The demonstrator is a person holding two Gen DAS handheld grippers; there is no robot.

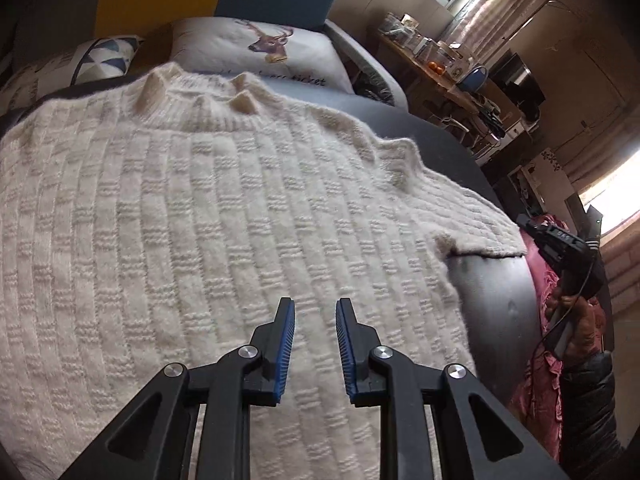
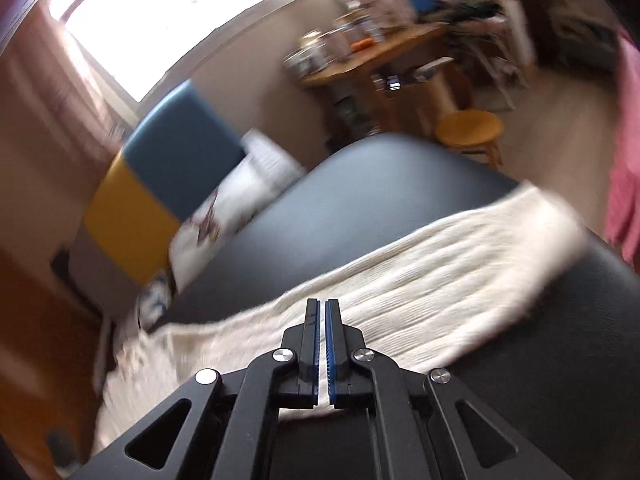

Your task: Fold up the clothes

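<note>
A cream knit sweater lies spread flat, neckline away from the camera, on a dark padded surface that looks like a bed or couch; which one cannot be told. In the left wrist view the left tongs hover just above the sweater's lower body with their blue-padded fingers apart and nothing between them. This view alone shows the ribbed collar, a deer-print cushion behind it, and, at the right edge, the other black gripper body held by a hand beside pink fabric. The right wrist view is motion-blurred and looks along one sleeve stretching across the dark surface. Here the right tongs are brought together, only a thin slit between the pads; whether any knit is pinched cannot be told. Only this view shows a round wooden stool and a cluttered wooden desk beyond.
</note>
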